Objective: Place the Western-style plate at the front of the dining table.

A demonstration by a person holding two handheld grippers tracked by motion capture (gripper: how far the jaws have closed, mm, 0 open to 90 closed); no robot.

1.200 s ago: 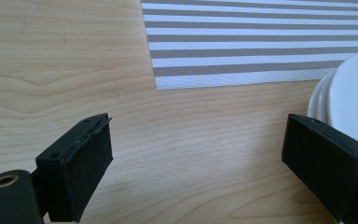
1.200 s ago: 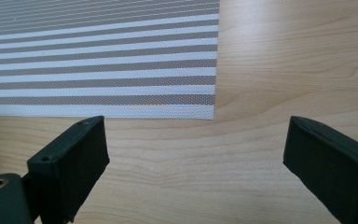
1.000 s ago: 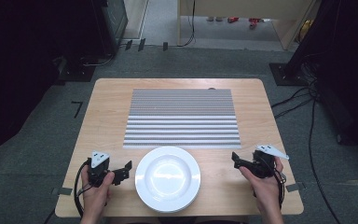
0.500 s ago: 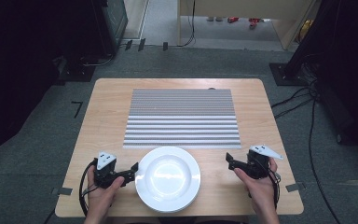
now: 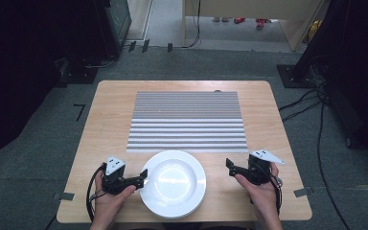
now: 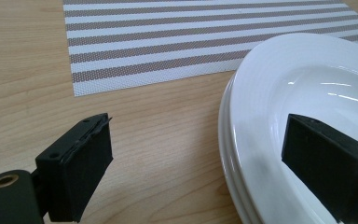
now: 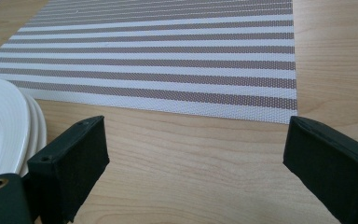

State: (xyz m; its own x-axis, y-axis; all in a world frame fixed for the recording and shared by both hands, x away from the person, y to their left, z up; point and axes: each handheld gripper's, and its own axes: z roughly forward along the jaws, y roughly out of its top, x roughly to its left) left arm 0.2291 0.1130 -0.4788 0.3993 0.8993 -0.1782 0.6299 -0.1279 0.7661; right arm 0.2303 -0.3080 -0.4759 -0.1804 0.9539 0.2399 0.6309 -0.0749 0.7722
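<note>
Now that the left gripper (image 5: 143, 176) has slid in, its wide-open jaws sit around the plate (image 5: 173, 182) rim; the right gripper (image 5: 230, 166), also open, waits near

From high above the near edge we look down on the whole bench (image 5: 115, 120). Each tongs camera sits low, close to the plate (image 6: 279, 84), facing the striped mat (image 7: 168, 51); all three views share both.
</note>
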